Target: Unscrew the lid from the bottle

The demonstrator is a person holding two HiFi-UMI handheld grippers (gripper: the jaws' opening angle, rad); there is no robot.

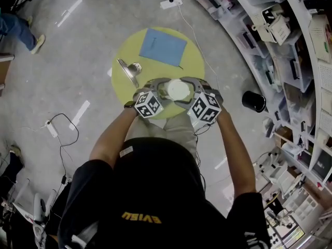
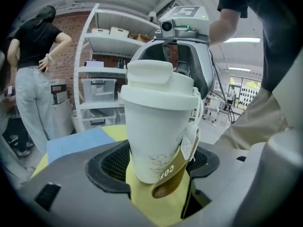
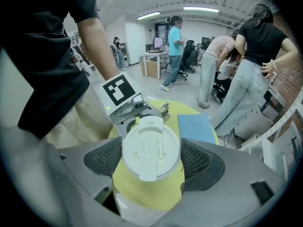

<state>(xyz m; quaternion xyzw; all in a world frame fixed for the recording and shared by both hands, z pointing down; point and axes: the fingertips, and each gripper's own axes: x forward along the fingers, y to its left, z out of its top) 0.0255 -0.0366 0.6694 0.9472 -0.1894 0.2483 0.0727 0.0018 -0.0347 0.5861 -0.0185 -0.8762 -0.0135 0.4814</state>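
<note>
while the flip-top lid point(image 3: 150, 148) sat on the white bottle point(image 2: 156, 136), progress: no gap seen, unscrewing left
left gripper point(image 2: 154, 167): clamped on bottle body, above yellow round table point(image 1: 124, 51)
right gripper point(image 3: 151, 157): pads pressed on lid rim

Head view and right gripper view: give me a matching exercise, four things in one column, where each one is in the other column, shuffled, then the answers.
Things
1 lid
2 blue sheet
3 metal object
4 black container

Places
A on the floor, right of the yellow table
B at the table's left edge
C between the jaws of the right gripper
D flat on the table's far part

Pairs: 1-C, 2-D, 3-B, 4-A
</note>
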